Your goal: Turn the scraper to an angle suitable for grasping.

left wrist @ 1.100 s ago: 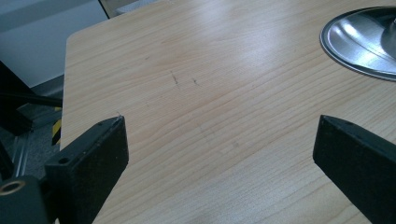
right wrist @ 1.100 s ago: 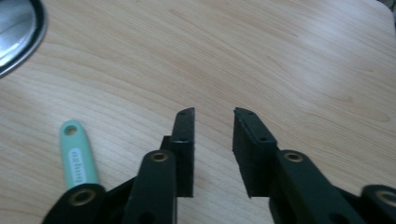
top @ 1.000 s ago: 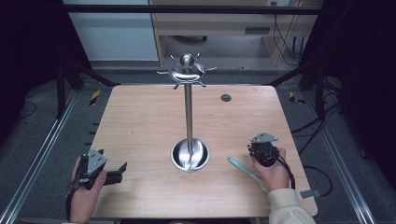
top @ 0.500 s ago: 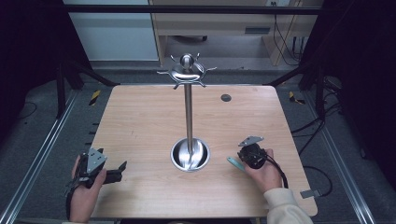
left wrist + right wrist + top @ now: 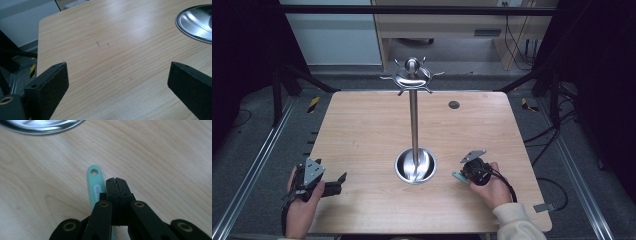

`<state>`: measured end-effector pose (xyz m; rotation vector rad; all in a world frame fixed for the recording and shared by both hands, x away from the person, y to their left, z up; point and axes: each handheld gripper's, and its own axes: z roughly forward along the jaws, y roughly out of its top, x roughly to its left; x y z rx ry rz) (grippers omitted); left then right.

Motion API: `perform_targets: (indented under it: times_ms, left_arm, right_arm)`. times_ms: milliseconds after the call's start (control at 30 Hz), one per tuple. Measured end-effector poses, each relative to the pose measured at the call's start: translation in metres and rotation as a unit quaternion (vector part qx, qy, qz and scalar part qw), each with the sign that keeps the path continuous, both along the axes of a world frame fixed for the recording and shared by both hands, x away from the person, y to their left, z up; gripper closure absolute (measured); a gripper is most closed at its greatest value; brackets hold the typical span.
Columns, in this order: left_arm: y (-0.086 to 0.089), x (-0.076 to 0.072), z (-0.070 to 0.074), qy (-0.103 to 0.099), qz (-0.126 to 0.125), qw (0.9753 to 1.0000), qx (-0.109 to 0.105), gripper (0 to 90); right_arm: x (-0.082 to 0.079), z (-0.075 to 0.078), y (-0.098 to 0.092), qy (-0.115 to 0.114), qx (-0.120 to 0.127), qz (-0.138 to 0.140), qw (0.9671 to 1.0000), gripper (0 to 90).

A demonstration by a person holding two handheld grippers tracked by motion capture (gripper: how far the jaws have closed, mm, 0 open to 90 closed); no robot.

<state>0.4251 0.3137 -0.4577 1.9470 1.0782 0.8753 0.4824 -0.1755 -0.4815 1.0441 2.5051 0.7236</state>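
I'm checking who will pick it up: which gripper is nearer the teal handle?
Right. The right gripper sits directly beside the teal handle, jaws together. The left gripper is across the table, past the stand's base.

A mint-green handle (image 5: 96, 185) with a hanging hole lies flat on the wood, near the stand's steel base.

Ahead of the left gripper (image 5: 117, 82), bare table (image 5: 100, 50) lies open between its wide-apart jaws; the stand's steel base (image 5: 195, 22) sits ahead to their right. The right gripper (image 5: 117, 181) has its jaws pressed together, a teal handle (image 5: 96, 182) lying just beside their left, seemingly touching, and the base rim (image 5: 42, 127) ahead.
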Motion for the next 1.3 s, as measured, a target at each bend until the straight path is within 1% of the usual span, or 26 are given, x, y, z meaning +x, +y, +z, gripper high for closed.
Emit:
perform_targets:
  times_ms: [33, 67, 100, 133, 200, 233, 267, 333, 400, 433, 467, 500, 533, 567, 633, 667, 733, 767, 833, 867, 933, 967, 1033, 1100, 1200, 1300]
  left_arm:
    - [0.0, 0.0, 0.0, 0.0, -0.001, 1.0, 0.001, 3.1]
    - [-0.001, 0.0, 0.0, 0.001, -0.002, 1.0, 0.002, 3.1]
    - [-0.001, -0.001, 0.0, 0.001, -0.002, 1.0, 0.001, 3.1]
    - [-0.002, -0.001, 0.0, 0.001, -0.003, 1.0, 0.002, 3.1]
    - [-0.003, -0.001, -0.001, 0.003, -0.005, 1.0, 0.002, 3.1]
    - [-0.003, -0.002, -0.002, 0.005, -0.005, 1.0, 0.002, 3.1]
    - [-0.003, -0.002, -0.002, 0.006, -0.005, 1.0, 0.002, 3.1]
    - [-0.003, -0.004, -0.002, 0.006, -0.006, 1.0, 0.002, 3.1]
    - [-0.002, -0.004, -0.002, 0.004, -0.005, 1.0, -0.001, 3.1]
    - [-0.002, -0.004, -0.001, 0.003, -0.005, 1.0, -0.002, 3.1]
    - [-0.002, -0.004, -0.001, 0.003, -0.005, 1.0, -0.002, 3.1]
    - [-0.002, -0.004, -0.001, 0.002, -0.004, 1.0, -0.002, 3.1]
    - [-0.002, -0.005, 0.0, 0.002, -0.004, 1.0, 0.0, 3.1]
    - [-0.003, -0.005, 0.0, 0.002, -0.004, 1.0, 0.001, 3.1]
    - [-0.003, -0.007, 0.001, -0.001, -0.005, 1.0, 0.002, 3.1]
    - [-0.004, -0.008, 0.002, -0.002, -0.006, 1.0, 0.002, 3.1]
    - [-0.004, -0.008, 0.001, -0.001, -0.007, 1.0, 0.003, 3.0]
    - [-0.004, -0.007, 0.001, -0.001, -0.007, 1.0, 0.002, 3.1]
    - [-0.005, -0.006, 0.0, 0.001, -0.008, 1.0, 0.003, 3.1]
    - [-0.005, -0.005, 0.0, 0.001, -0.008, 1.0, 0.003, 3.1]
    - [-0.004, -0.005, 0.0, 0.001, -0.008, 1.0, 0.003, 3.1]
    - [-0.004, -0.005, 0.0, 0.001, -0.008, 1.0, 0.003, 3.1]
    - [-0.004, -0.005, 0.0, 0.002, -0.008, 1.0, 0.003, 3.1]
    - [-0.004, -0.005, 0.0, 0.002, -0.008, 1.0, 0.005, 3.1]
    - [-0.005, -0.007, 0.002, -0.005, -0.004, 1.0, 0.006, 3.1]
    - [-0.003, -0.007, 0.001, -0.003, -0.003, 1.0, 0.005, 3.1]
  right_arm:
    - [-0.002, 0.0, 0.002, 0.001, 0.001, 0.011, 0.9999, 90.0]
    - [-0.007, 0.001, 0.005, 0.008, 0.001, 0.024, 0.9997, 90.0]
    - [-0.01, 0.001, 0.007, 0.011, 0.003, 0.032, 0.9994, 90.0]
    - [-0.01, 0.001, 0.007, 0.011, 0.003, 0.032, 0.9994, 90.0]
    - [-0.014, 0.002, 0.01, 0.015, 0.002, 0.041, 0.999, 90.0]
    - [-0.015, 0.003, 0.011, 0.014, 0.009, 0.05, 0.9986, 90.0]
    - [-0.015, 0.006, 0.011, 0.013, 0.015, 0.053, 0.9984, 90.0]
    - [-0.016, 0.011, 0.011, 0.01, 0.01, 0.058, 0.9982, 90.0]
    - [-0.016, 0.016, 0.011, 0.017, 0.001, 0.062, 0.9979, 90.0]
    - [-0.016, 0.019, 0.012, 0.017, -0.008, 0.063, 0.9978, 90.0]
    - [-0.015, 0.025, 0.013, 0.024, -0.022, 0.064, 0.9974, 90.0]
    - [-0.014, 0.027, 0.013, 0.026, -0.029, 0.067, 0.997, 90.0]
    - [-0.014, 0.027, 0.013, 0.026, -0.029, 0.067, 0.997, 90.0]
    - [-0.013, 0.03, 0.014, 0.034, -0.034, 0.069, 0.9964, 90.0]
    - [-0.011, 0.035, 0.016, 0.046, -0.049, 0.076, 0.9949, 89.2]
    - [-0.01, 0.038, 0.017, 0.047, -0.057, 0.082, 0.9939, 88.7]
    - [-0.009, 0.043, 0.021, 0.058, -0.063, 0.09, 0.9923, 86.5]
    - [-0.006, 0.046, 0.026, 0.073, -0.07, 0.105, 0.9894, 83.9]
    - [-0.005, 0.046, 0.027, 0.075, -0.073, 0.107, 0.9887, 82.9]
    - [-0.004, 0.046, 0.029, 0.081, -0.078, 0.111, 0.9873, 81.7]
    - [-0.002, 0.046, 0.032, 0.087, -0.09, 0.118, 0.9852, 77.6]
    - [0.0, 0.046, 0.033, 0.095, -0.094, 0.123, 0.9834, 73.0]
    - [0.0, 0.046, 0.034, 0.098, -0.095, 0.124, 0.9828, 72.1]
    - [0.0, 0.045, 0.035, 0.106, -0.105, 0.128, 0.9805, 70.0]
    - [0.001, 0.043, 0.036, 0.113, -0.113, 0.132, 0.9782, 67.7]
    - [0.002, 0.04, 0.036, 0.123, -0.119, 0.131, 0.9765, 65.5]
